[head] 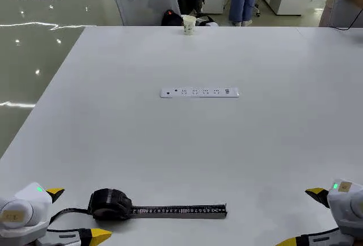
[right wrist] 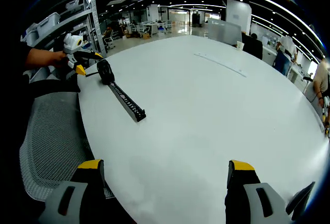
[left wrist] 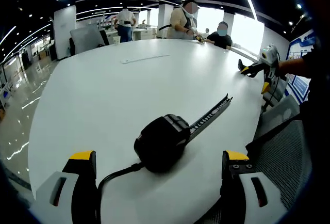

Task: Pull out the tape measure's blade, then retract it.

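Black tape measure [head: 110, 204] lying near desk [head: 187, 144] front edge, blade [head: 178, 210] sticking out rightward. Left gripper [head: 78, 213] hovering just beside case, jaws released. Right gripper [head: 300, 216] hovering well apart, jaws likewise spread, gripping nothing.

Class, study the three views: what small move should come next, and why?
Probably ease the left gripper forward and close it on the tape measure's case: the blade already lies pulled out, and the case sits just ahead, between the open jaws, ungripped.
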